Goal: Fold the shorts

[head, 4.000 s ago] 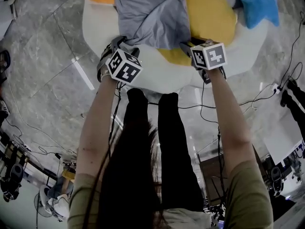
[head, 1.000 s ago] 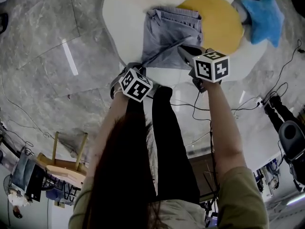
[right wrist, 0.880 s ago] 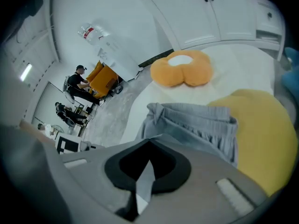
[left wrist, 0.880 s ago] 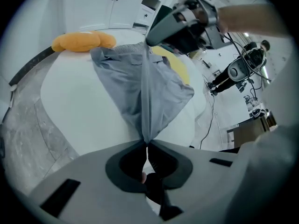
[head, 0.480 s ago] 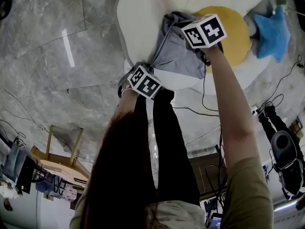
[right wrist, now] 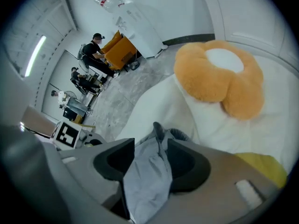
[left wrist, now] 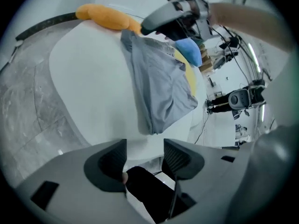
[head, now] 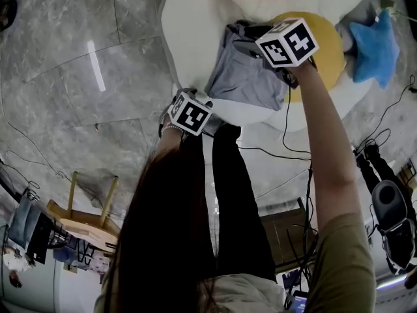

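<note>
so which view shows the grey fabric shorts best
The left gripper view: the grey fabric shorts lie almost whole on the white cushion. In the head view the right gripper covers their far edge. The right gripper view shows only a bunch of cloth between its opening jaws.

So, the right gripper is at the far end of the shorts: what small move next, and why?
Probably lift the right gripper clear: its jaws are opening with the grey shorts loose between them, folded over on the table; the left gripper is opening, empty.
</note>
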`<state>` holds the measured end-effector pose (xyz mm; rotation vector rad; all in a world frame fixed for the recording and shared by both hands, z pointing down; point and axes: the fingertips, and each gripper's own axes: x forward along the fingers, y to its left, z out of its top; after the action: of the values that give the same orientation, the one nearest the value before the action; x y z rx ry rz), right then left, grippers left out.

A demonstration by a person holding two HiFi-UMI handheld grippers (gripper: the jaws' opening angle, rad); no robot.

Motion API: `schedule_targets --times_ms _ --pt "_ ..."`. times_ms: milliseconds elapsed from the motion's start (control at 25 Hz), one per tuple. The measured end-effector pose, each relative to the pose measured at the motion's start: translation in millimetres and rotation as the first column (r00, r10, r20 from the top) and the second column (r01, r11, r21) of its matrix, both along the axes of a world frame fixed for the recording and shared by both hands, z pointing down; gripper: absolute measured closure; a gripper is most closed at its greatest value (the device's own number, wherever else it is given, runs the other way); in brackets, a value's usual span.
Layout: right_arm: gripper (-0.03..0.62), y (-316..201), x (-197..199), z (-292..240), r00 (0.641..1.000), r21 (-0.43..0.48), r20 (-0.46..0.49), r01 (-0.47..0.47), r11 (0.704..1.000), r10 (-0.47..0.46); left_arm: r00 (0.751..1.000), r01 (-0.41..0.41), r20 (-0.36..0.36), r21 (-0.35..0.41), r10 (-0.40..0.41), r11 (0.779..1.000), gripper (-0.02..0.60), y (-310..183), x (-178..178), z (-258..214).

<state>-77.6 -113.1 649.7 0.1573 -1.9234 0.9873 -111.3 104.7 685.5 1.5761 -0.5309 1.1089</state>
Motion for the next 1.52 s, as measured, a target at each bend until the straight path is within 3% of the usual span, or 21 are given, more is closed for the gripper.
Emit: schedule_targets --times_ms 120,240,360,480,600,760,920,1000,1040,1080,1240,1400,1520 --pt "0.384 -6 36 -19 0.999 0.095 0.010 -0.035 0.995 0.034 0.997 0.074 0.024 0.057 -0.076 0.996 0.321 -14 -25 -10" --pt "0.385 -2 105 -21 0.986 0.211 -0.092 -0.120 0.970 0.142 0.995 0.057 0.068 0.257 -0.077 0.965 0.321 -59 -36 -32" --pt "0.385 12 175 -10 0.930 0.275 -0.209 -0.240 0.931 0.302 0.997 0.019 0.067 0.370 -0.047 0.929 0.321 -113 -12 -43" --pt "0.387 28 211 5 0.879 0.265 -0.257 -0.335 0.904 0.401 0.998 -0.006 0.055 0.379 -0.016 0.925 0.321 -155 21 -38" --pt "0.387 39 210 14 0.895 0.224 -0.239 -0.326 0.918 0.376 0.994 -0.041 0.107 0.367 0.002 0.929 0.322 -183 35 -23" --pt "0.387 51 186 19 0.958 0.229 -0.206 -0.149 0.962 0.197 0.982 -0.086 0.189 0.348 0.020 0.934 0.357 -197 30 -10" --pt "0.413 46 179 28 0.961 0.248 -0.239 -0.078 0.966 0.139 0.973 -0.124 0.228 0.335 0.047 0.934 0.412 -200 21 -2" --pt "0.545 38 180 26 0.960 0.242 -0.229 -0.104 0.965 0.161 0.965 -0.151 0.256 0.352 0.061 0.924 0.489 -203 18 -1" --pt "0.549 33 181 23 0.960 0.235 -0.221 -0.117 0.965 0.170 0.960 -0.164 0.271 0.362 0.065 0.918 0.548 -204 16 -1" --pt "0.580 30 181 19 0.962 0.223 -0.211 -0.126 0.967 0.174 0.957 -0.175 0.282 0.370 0.069 0.912 0.560 -205 15 -1" --pt "0.580 12 182 9 0.960 0.148 -0.174 -0.192 0.970 0.217 0.956 -0.173 0.286 0.385 0.061 0.907 0.566 -205 9 -3" --pt "0.580 -21 186 16 0.922 0.104 -0.179 -0.330 0.938 0.344 0.966 -0.103 0.258 0.373 0.004 0.922 0.566 -210 -1 -2" --pt "0.579 -36 183 20 0.906 0.101 -0.187 -0.366 0.925 0.379 0.972 -0.037 0.229 0.358 -0.050 0.933 0.566 -215 -4 -3"
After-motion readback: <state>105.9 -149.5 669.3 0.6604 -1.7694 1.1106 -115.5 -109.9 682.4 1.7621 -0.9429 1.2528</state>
